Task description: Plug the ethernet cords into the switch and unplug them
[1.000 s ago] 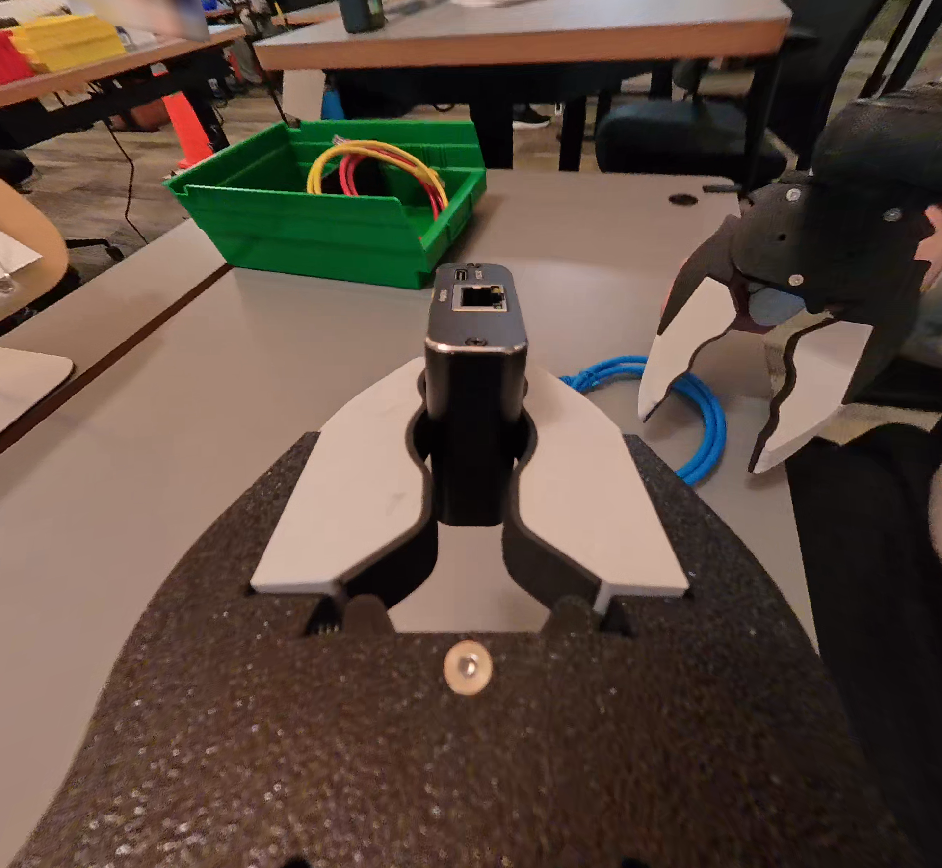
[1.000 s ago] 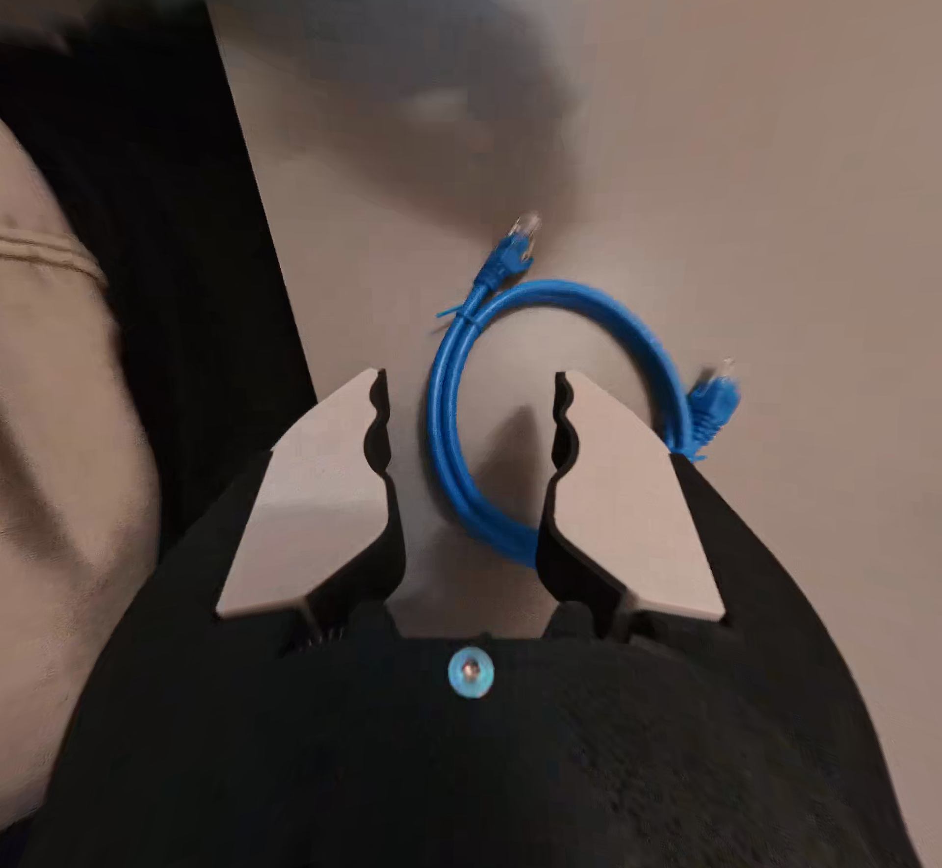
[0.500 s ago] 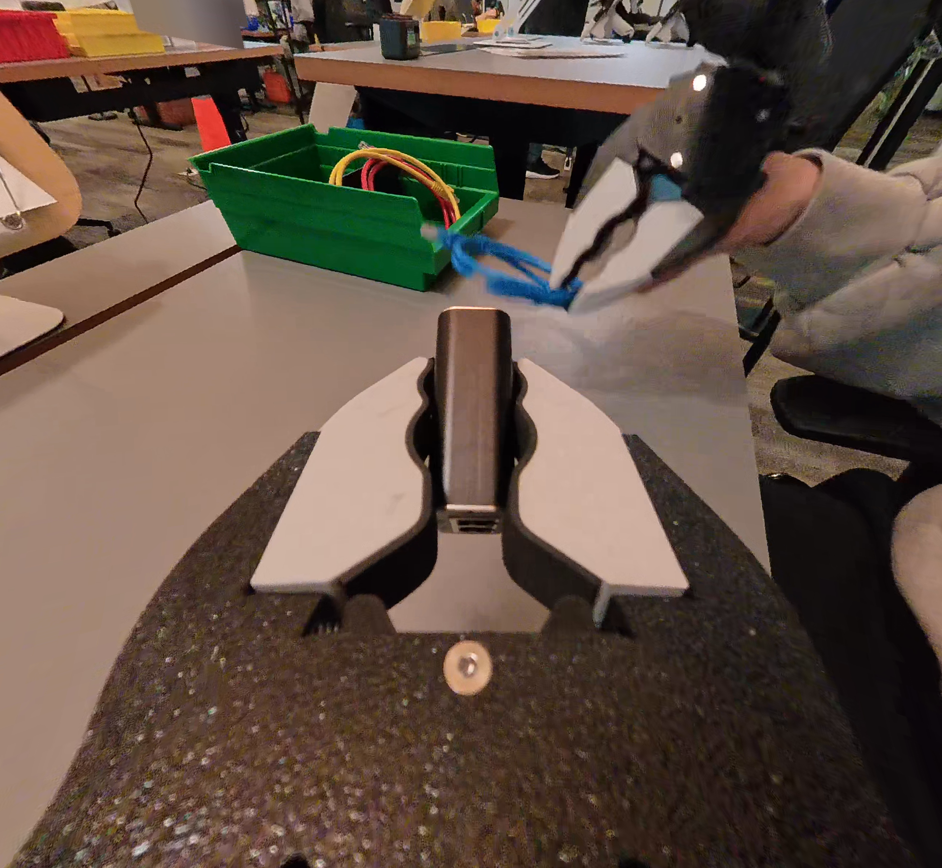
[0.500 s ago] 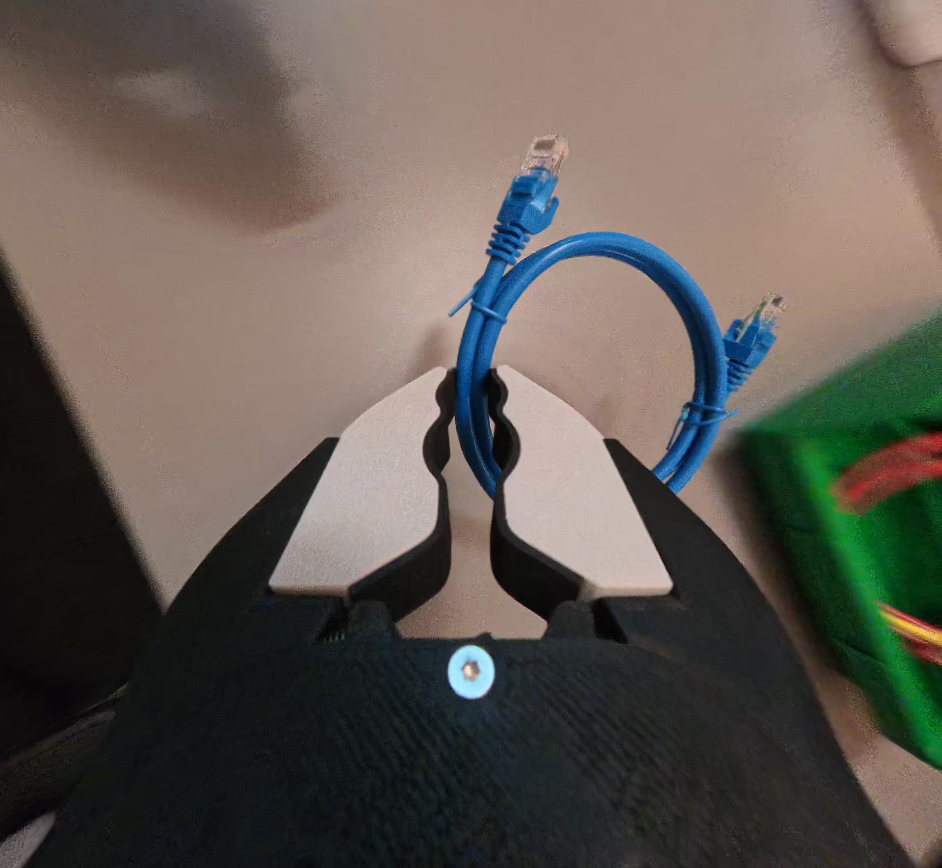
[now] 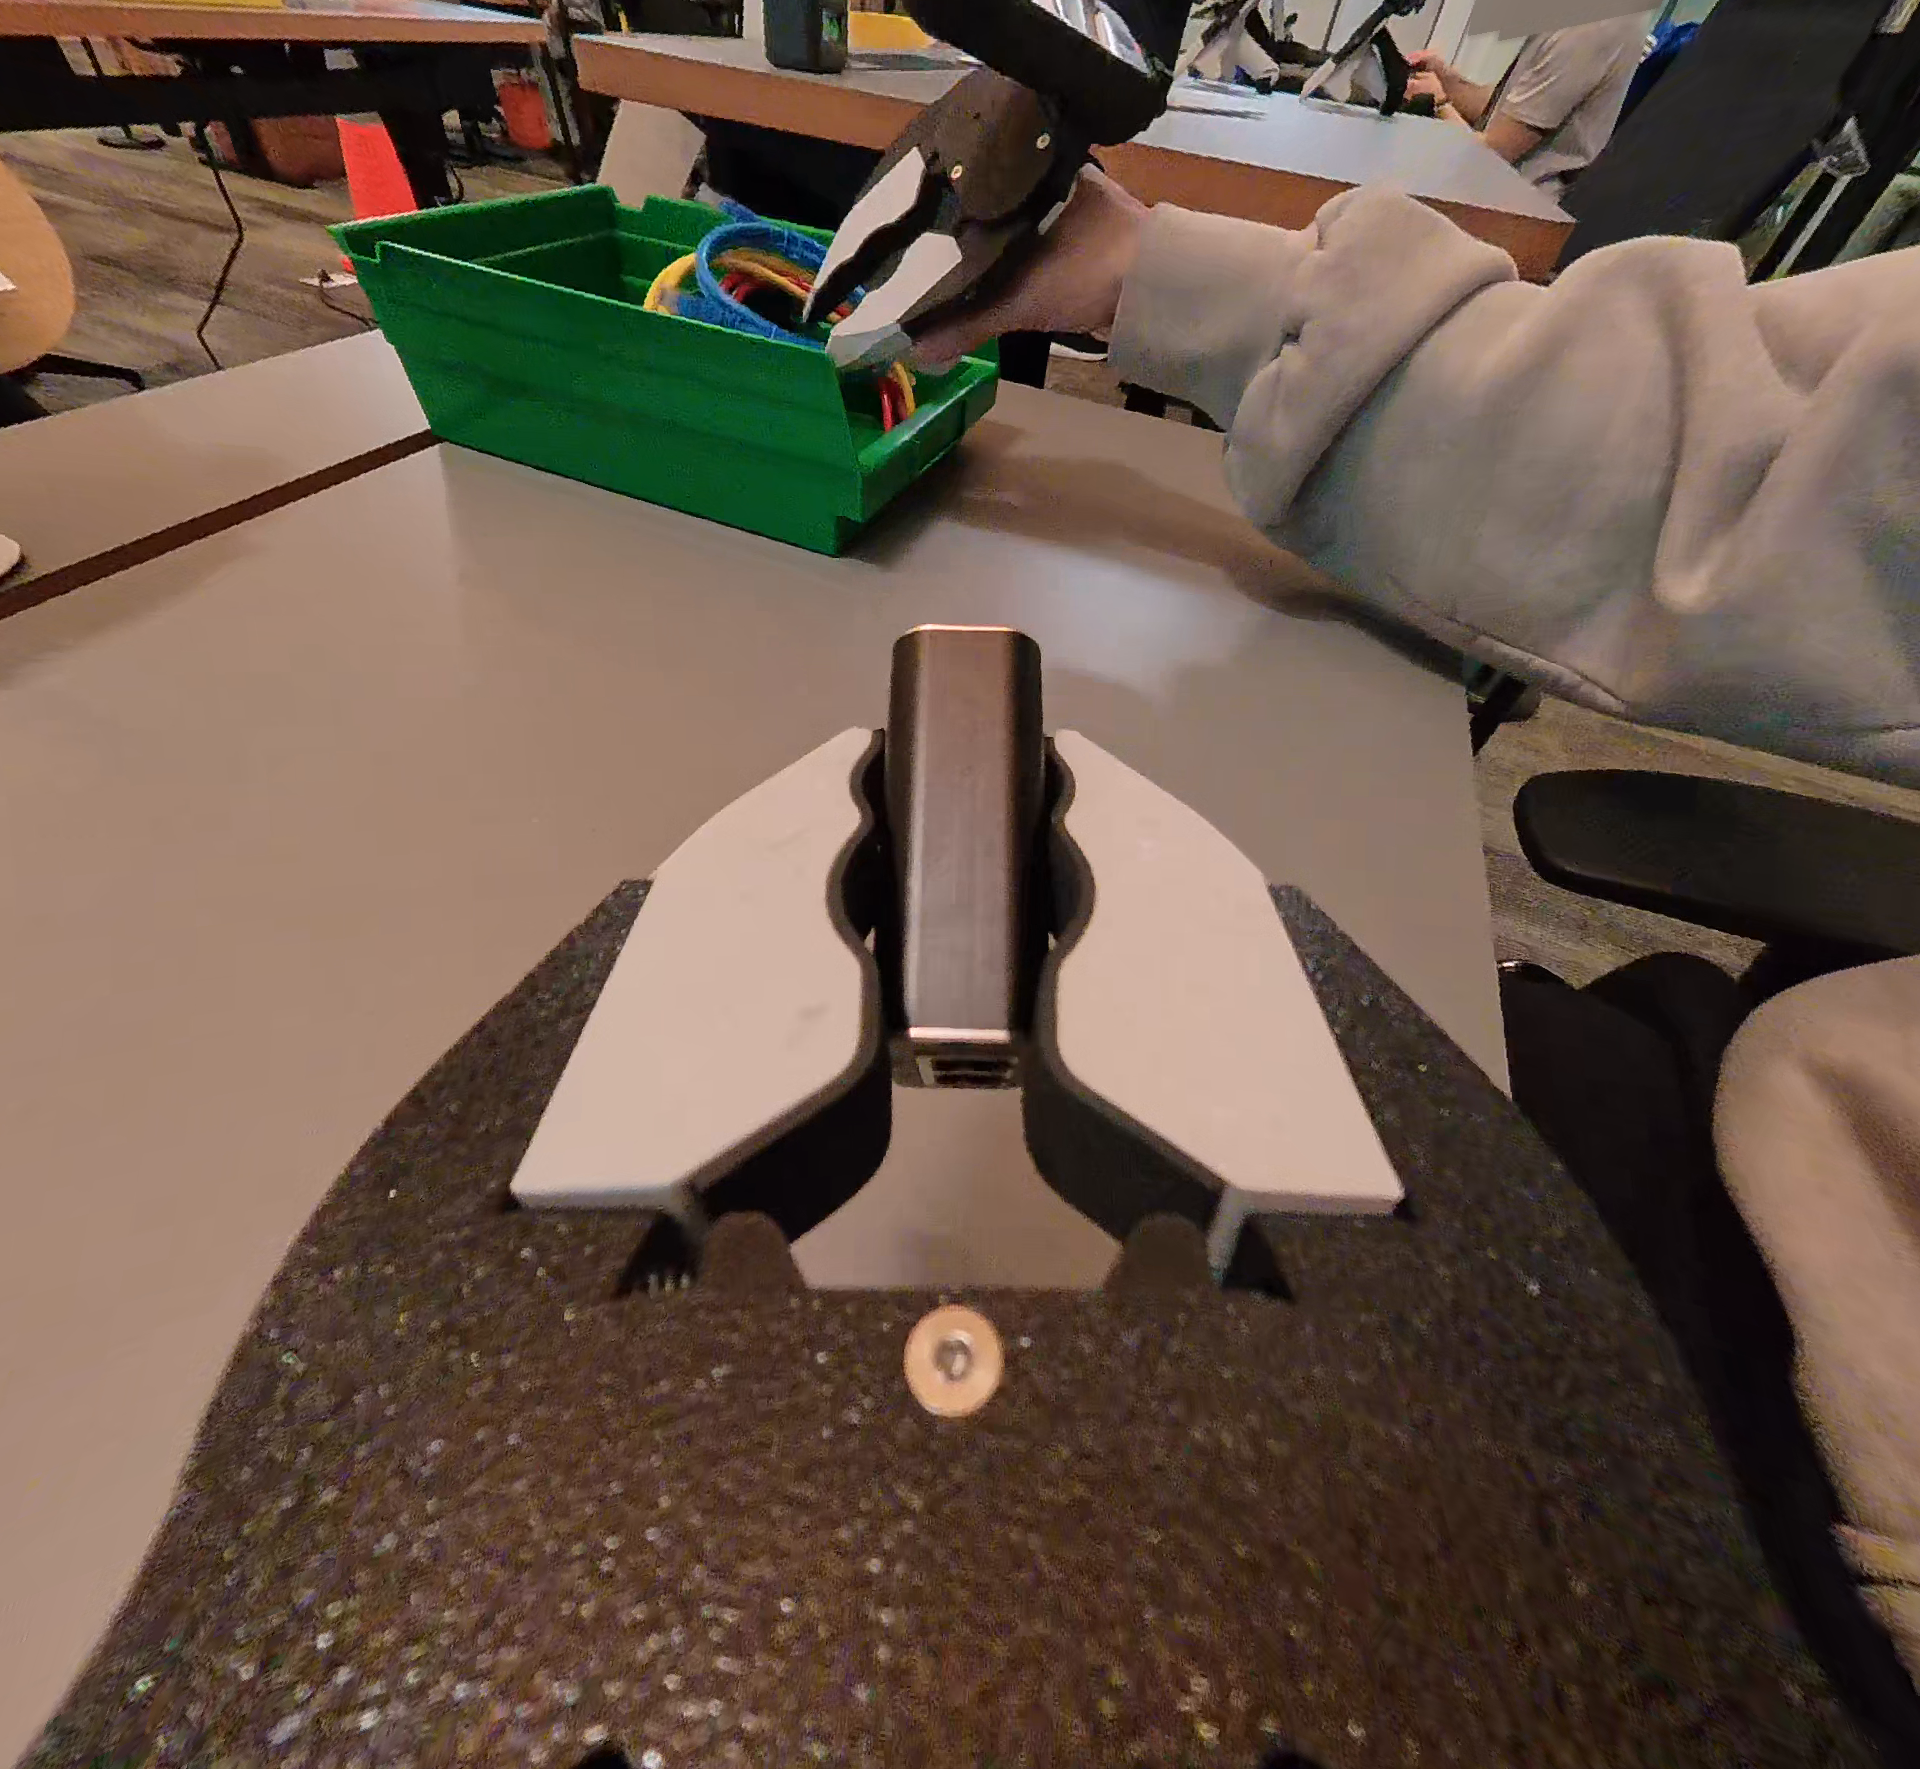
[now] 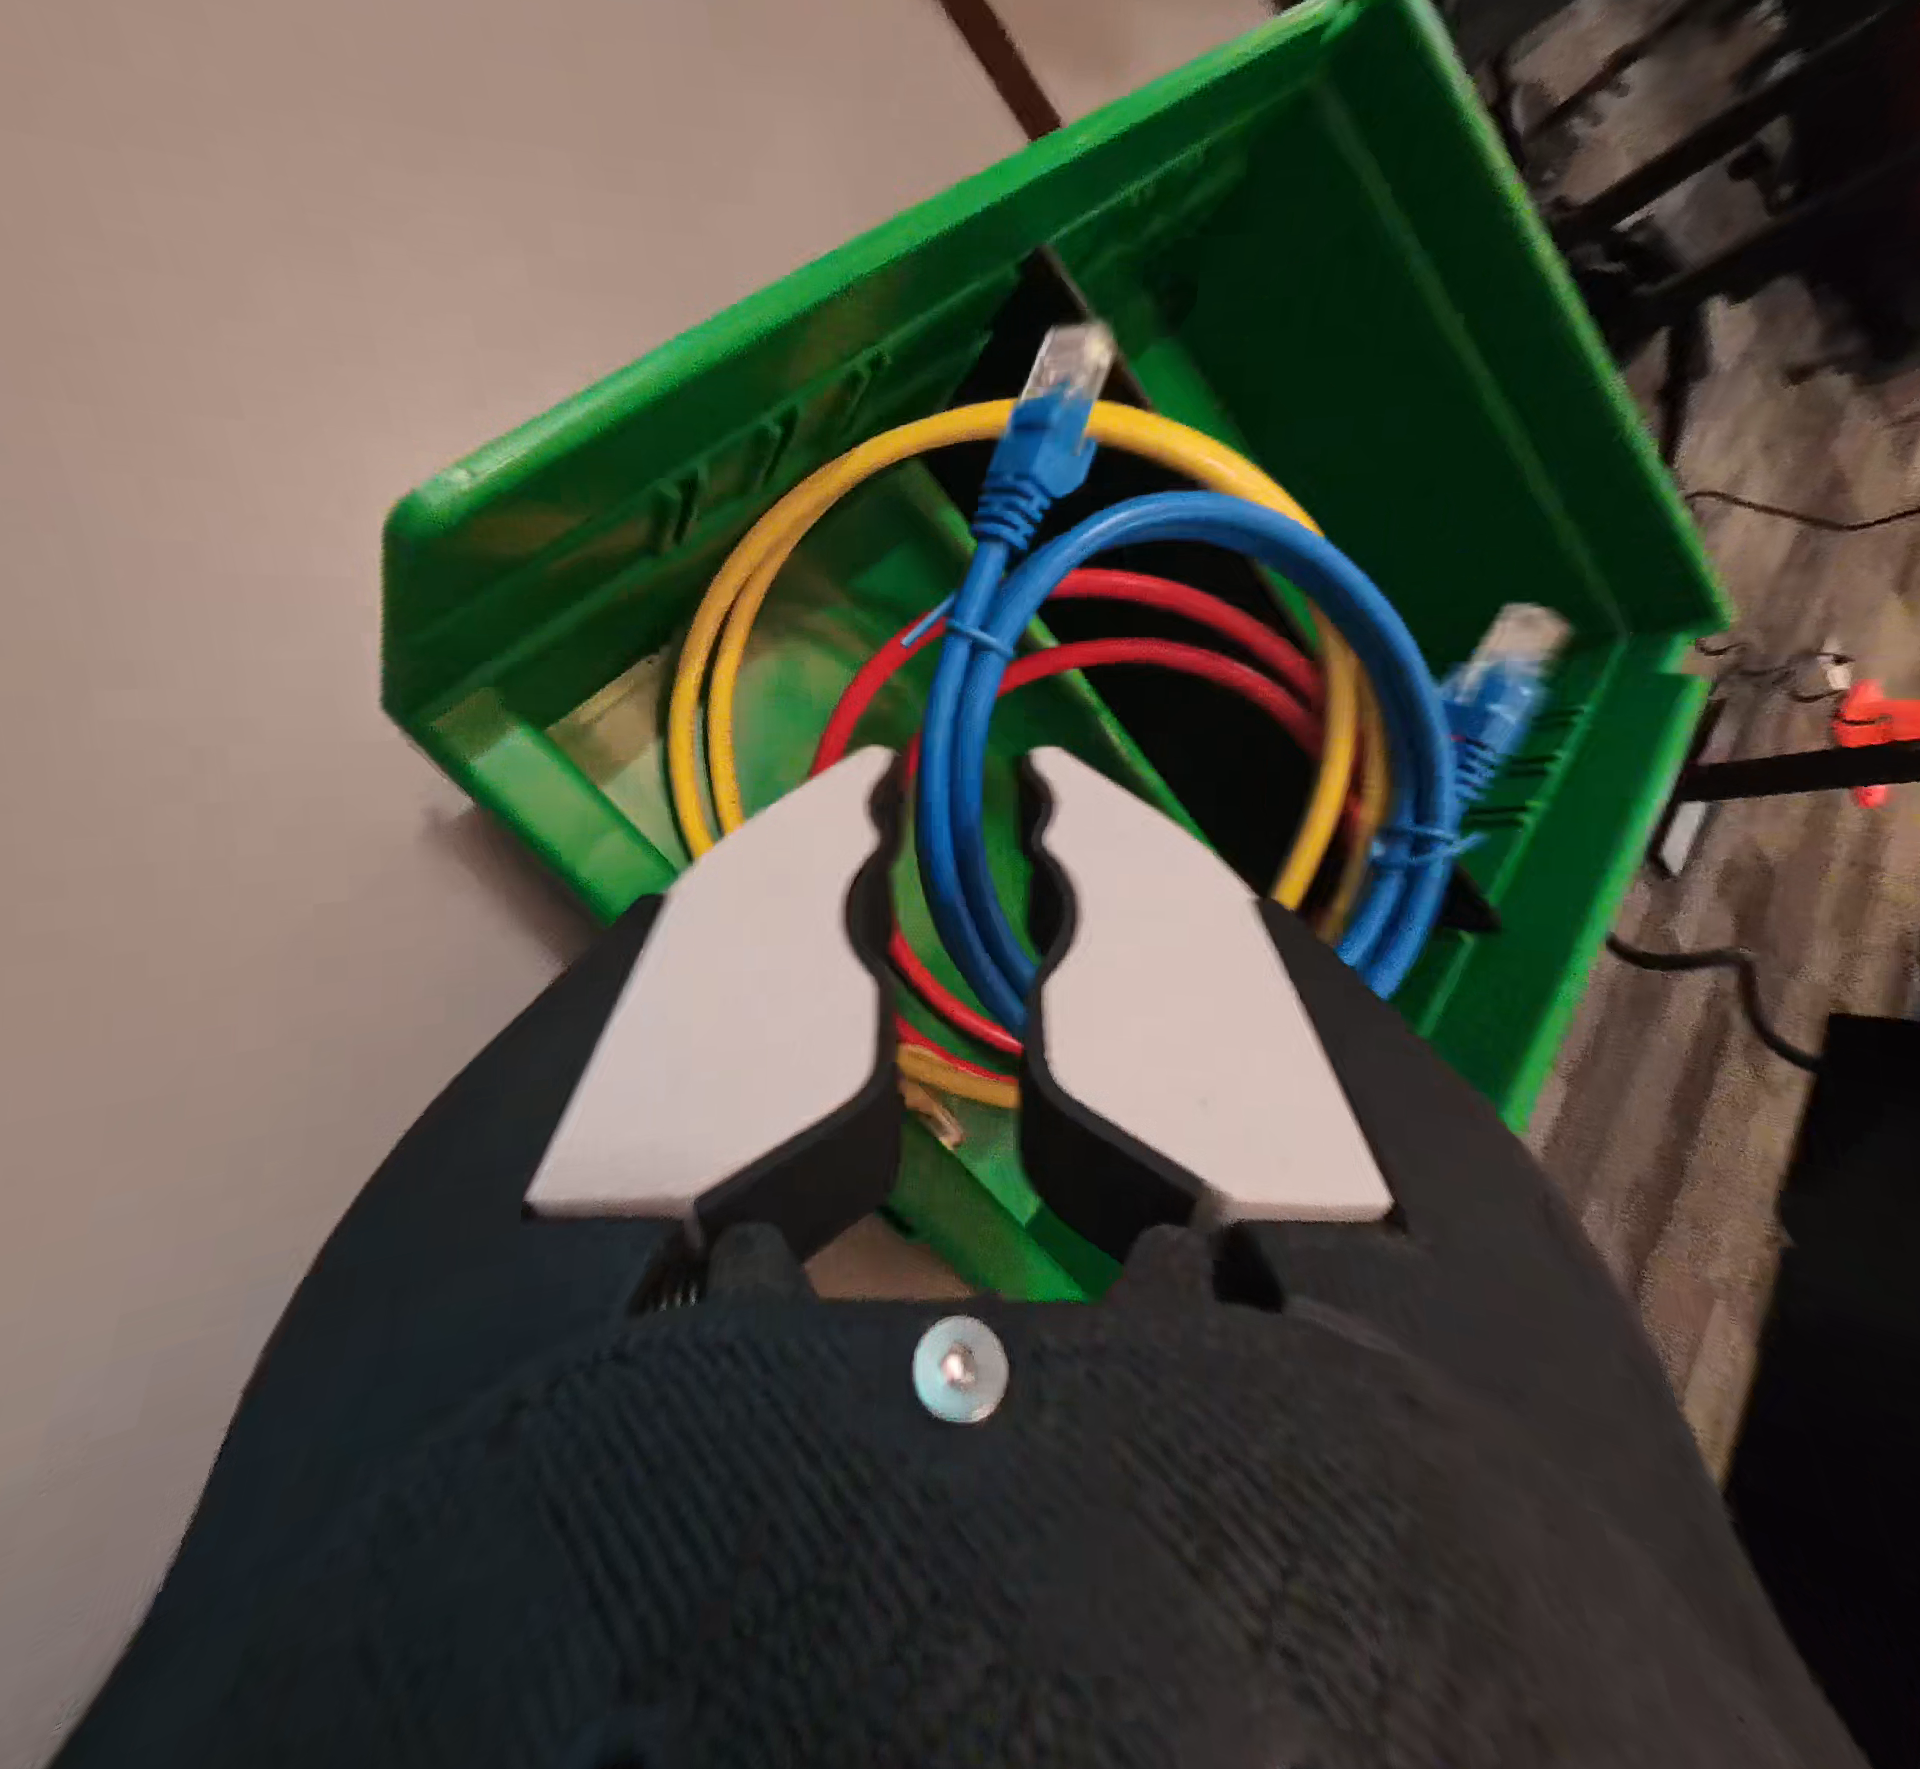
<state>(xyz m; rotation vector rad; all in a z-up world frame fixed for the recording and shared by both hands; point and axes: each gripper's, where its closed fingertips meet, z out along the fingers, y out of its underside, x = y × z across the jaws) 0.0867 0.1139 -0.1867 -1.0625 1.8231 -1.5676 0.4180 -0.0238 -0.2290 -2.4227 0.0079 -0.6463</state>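
Our left gripper (image 5: 961, 763) has its fingers (image 5: 748, 971) closed on the switch (image 5: 961, 846), a dark, slim metal block that lies lengthwise between them, one ported end facing back toward the camera and the other end jutting past the fingertips. It is held above the grey surface (image 5: 416, 732).

Our right gripper (image 6: 961, 774) is over the green bin (image 6: 727, 431) at the far side of the surface. Its fingers (image 6: 748, 971) stand at a narrow gap, with the coiled blue ethernet cord (image 6: 1174, 524) running between them; we cannot tell whether they grip the cord or have let it loose. The blue coil sits inside the bin on top of a yellow cord (image 6: 717, 639) and a red cord (image 6: 1153, 597), both coiled too. One clear plug of the blue cord points up toward the bin's far wall, the other lies near its right wall.

In the left wrist view we see the right gripper (image 5: 847, 322) from the side, fingertips dipped into the bin (image 5: 623, 410), held by a hand in a pale grey sleeve (image 5: 1507, 452)
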